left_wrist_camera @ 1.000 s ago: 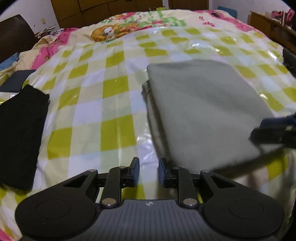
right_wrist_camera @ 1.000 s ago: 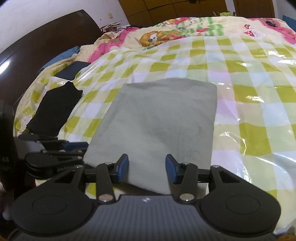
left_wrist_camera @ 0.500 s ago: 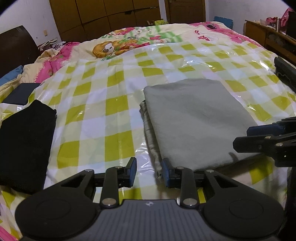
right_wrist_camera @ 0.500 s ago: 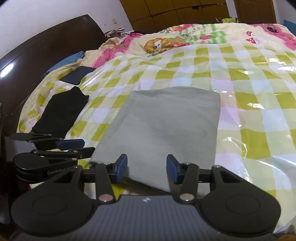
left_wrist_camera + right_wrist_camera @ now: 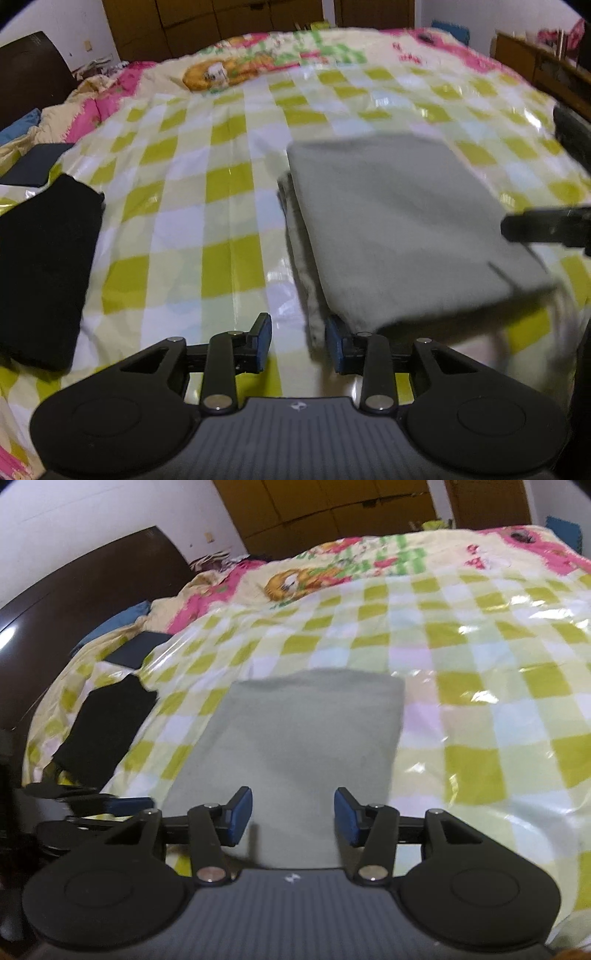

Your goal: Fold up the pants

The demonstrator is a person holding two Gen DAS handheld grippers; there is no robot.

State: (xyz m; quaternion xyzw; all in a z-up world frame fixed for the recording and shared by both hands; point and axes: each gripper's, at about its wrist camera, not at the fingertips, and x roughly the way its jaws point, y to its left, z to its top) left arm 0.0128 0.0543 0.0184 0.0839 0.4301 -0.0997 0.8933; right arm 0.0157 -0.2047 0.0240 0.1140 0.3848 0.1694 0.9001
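Observation:
The grey pants (image 5: 399,221) lie folded into a flat rectangle on the checked bed cover (image 5: 207,206); they also show in the right wrist view (image 5: 306,734). My left gripper (image 5: 298,343) is open and empty at the near left corner of the pants, its right finger beside the folded edge. My right gripper (image 5: 293,821) is open and empty, just above the near edge of the pants. The right gripper's fingers (image 5: 546,227) show at the right edge of the left wrist view. The left gripper (image 5: 107,805) shows at the left of the right wrist view.
A folded black garment (image 5: 40,266) lies on the left of the bed, also in the right wrist view (image 5: 107,731). A dark flat item (image 5: 138,653) lies near the dark headboard (image 5: 74,602). A cartoon quilt (image 5: 229,70) covers the far end. A wooden desk (image 5: 543,62) stands at right.
Both grippers have moved slightly lower and closer to the near edge of the pants. The right gripper's jaws have opened a little wider. The pants have not moved.

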